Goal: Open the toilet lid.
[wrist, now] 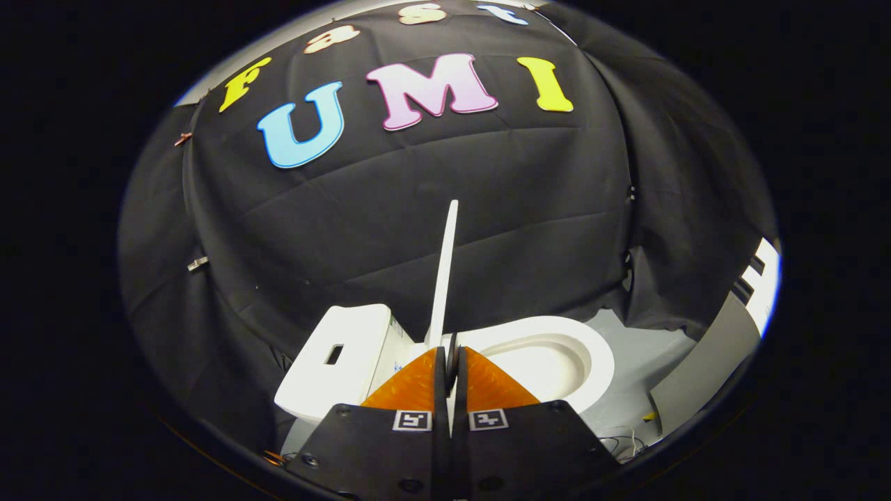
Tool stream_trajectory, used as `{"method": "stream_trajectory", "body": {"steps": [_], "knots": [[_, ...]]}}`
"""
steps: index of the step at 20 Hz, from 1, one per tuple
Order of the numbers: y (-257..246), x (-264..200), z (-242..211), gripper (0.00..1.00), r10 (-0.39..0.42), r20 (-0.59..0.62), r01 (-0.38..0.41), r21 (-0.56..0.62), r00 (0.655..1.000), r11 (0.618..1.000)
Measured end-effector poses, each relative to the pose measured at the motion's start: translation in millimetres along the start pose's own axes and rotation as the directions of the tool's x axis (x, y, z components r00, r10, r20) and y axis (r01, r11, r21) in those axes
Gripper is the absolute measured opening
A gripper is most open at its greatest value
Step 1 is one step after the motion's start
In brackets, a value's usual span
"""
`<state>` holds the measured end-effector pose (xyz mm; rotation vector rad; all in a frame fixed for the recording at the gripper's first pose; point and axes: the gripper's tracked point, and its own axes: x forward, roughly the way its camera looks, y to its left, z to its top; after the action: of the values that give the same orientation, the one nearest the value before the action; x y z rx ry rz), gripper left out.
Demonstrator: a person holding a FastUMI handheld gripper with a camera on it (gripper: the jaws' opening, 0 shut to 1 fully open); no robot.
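A white toilet stands just beyond my fingers, with its tank (339,358) to the left and its open seat and bowl (557,358) to the right. The toilet lid (445,271) is raised and stands nearly upright. I see it edge-on as a thin white strip rising from between my fingertips. My gripper (451,353) is shut on the lid's lower edge, and both fingers press on it from either side.
Black cloth walls close in behind and to both sides of the toilet. A grey floor (647,355) shows to the right of the bowl, with a pale slanted panel (703,362) beyond it. Thin wires (619,442) lie on the floor beside the bowl.
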<state>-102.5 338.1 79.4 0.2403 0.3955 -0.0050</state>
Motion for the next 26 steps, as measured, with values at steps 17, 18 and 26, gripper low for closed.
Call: {"method": "stream_trajectory", "body": {"steps": [17, 18, 26], "knots": [[114, 1, -12, 0.05, -0.119, 0.076, 0.126, -0.103, 0.990, 0.987], [120, 2, -14, 0.05, -0.121, 0.080, 0.129, -0.104, 0.989, 0.986], [166, 6, -30, 0.06, -0.103, 0.101, 0.119, -0.164, 0.989, 0.979]]}}
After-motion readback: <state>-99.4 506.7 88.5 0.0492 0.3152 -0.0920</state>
